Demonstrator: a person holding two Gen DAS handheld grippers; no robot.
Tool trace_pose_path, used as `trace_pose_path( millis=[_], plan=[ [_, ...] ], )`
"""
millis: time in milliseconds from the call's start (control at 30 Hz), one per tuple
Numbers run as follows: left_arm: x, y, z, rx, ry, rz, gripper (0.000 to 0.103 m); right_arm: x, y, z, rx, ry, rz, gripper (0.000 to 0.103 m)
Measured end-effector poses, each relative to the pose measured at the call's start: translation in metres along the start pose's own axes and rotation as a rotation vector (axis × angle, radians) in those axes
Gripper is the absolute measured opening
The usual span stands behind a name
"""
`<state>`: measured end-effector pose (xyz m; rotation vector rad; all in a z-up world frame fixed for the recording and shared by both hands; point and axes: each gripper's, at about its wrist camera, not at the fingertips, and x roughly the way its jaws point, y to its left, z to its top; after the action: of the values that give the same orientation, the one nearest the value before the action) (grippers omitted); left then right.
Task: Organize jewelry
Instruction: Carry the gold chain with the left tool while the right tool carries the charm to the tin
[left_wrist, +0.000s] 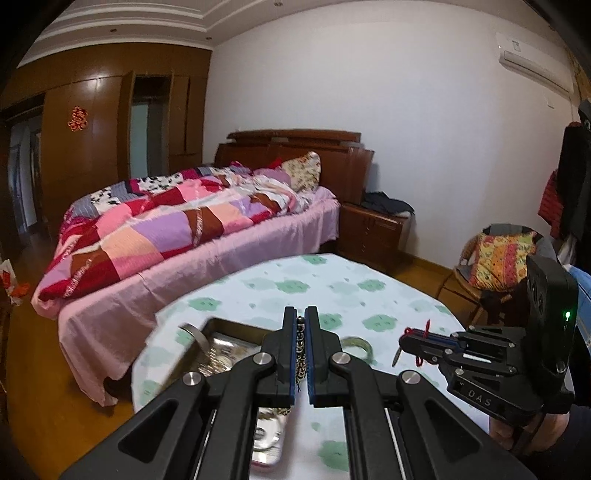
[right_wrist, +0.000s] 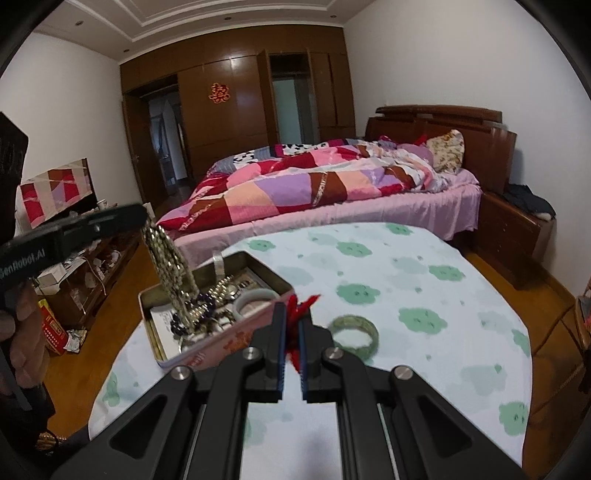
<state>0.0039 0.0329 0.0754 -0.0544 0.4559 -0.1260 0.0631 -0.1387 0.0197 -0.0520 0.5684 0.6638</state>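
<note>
My left gripper (left_wrist: 301, 323) is shut on a beaded chain necklace (left_wrist: 301, 350); in the right wrist view the chain (right_wrist: 168, 258) hangs from it into an open metal tin (right_wrist: 207, 354) of jewelry. My right gripper (right_wrist: 291, 314) is shut on a red cord (right_wrist: 301, 302); in the left wrist view it (left_wrist: 402, 341) holds that cord (left_wrist: 424, 330) with a small pendant dangling. A green jade bangle (right_wrist: 354, 332) lies on the cloth right of the tin. It also shows in the left wrist view (left_wrist: 356, 345). A pale bangle (right_wrist: 256, 297) sits inside the tin.
The round table (right_wrist: 406, 288) has a white cloth with green patches. A bed (right_wrist: 332, 192) with a patchwork quilt stands behind it. A nightstand (right_wrist: 517, 229) is at right, a low shelf (right_wrist: 92, 266) at left, a wicker chair (left_wrist: 495, 266) beside the table.
</note>
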Motion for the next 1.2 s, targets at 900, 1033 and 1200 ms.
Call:
trace_pose_path(
  millis=[900,1033,1200],
  plan=[
    [0.031,0.079,-0.023,-0.134,0.062,0.106,0.003,0.076,0.094,0.017,-0.160,0.116,0.166,0.008],
    [0.040,0.081,-0.035,-0.133,0.095,0.136,0.003,0.086,0.098,0.011,-0.162,0.153,0.173,0.008],
    [0.051,0.080,-0.049,-0.124,0.132,0.164,0.003,0.098,0.099,0.001,-0.153,0.198,0.178,0.008]
  ],
)
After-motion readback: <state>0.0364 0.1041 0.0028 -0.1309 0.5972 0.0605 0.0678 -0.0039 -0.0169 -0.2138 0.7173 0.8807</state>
